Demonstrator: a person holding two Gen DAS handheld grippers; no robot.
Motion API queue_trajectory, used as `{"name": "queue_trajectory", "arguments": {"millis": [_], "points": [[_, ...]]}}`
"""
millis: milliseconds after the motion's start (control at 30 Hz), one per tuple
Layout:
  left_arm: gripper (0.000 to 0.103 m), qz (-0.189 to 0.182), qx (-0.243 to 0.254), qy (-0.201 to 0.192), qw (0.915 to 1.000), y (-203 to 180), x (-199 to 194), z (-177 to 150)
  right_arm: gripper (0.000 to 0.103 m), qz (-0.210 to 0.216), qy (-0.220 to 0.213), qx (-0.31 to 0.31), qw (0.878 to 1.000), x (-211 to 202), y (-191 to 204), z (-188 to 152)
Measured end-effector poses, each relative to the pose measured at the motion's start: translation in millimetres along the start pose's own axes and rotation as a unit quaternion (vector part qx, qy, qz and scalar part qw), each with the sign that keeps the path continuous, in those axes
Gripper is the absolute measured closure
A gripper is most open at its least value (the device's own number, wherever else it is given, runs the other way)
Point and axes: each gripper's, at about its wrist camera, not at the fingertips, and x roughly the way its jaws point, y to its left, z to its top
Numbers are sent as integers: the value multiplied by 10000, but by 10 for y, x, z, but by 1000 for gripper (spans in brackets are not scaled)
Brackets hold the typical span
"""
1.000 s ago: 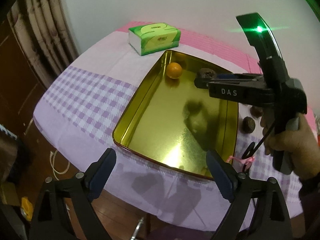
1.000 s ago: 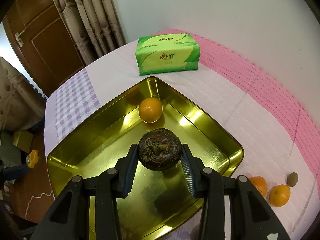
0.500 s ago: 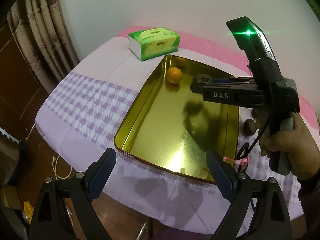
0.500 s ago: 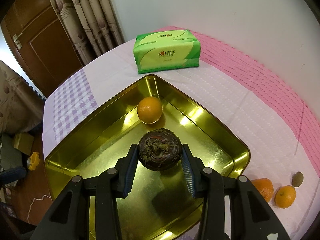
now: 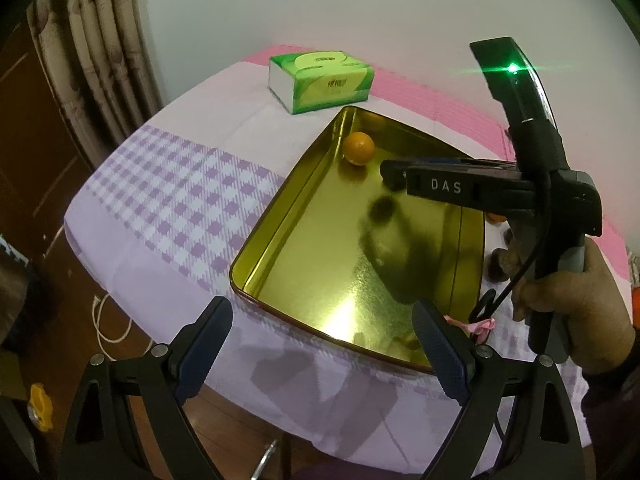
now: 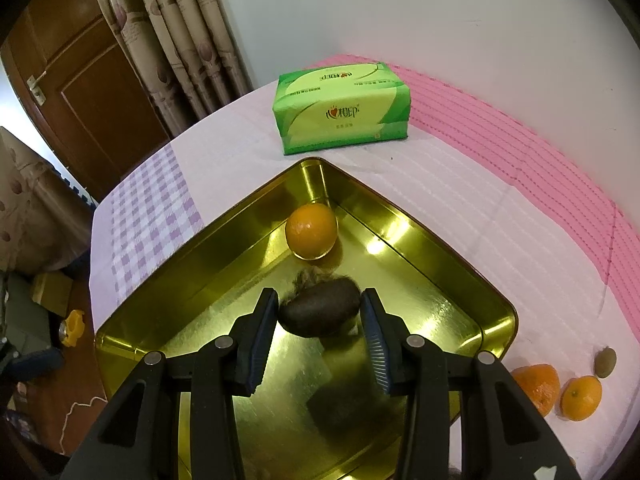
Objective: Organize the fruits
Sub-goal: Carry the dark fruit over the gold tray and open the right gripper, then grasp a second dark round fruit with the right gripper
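A gold tray lies on the table with an orange in its far corner. A dark brown fruit lies blurred in the tray between the fingers of my right gripper, whose jaws stand open and apart from it. The right gripper also shows over the tray in the left wrist view. My left gripper is open and empty at the tray's near edge.
A green tissue pack lies beyond the tray. Two oranges and a small kiwi lie right of the tray. Brown fruits lie by the tray's right side. The table edge curves near.
My right gripper has opened and the dark brown fruit has dropped from its fingers into the tray near the orange. The left gripper has drawn back slightly.
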Motion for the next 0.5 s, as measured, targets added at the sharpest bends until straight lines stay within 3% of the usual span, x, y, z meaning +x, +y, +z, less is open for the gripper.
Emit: {"name": "queue_trajectory", "arguments": {"millis": [167, 300, 500], "points": [[12, -1, -89, 43, 10000, 28, 11, 10, 63, 39, -154, 81, 9998, -81, 4, 68], [12, 157, 3, -28, 9999, 19, 4, 24, 63, 22, -458, 73, 9989, -389, 16, 31], [13, 95, -49, -42, 9999, 37, -12, 17, 59, -351, -852, 186, 9956, -1092, -181, -478]]}}
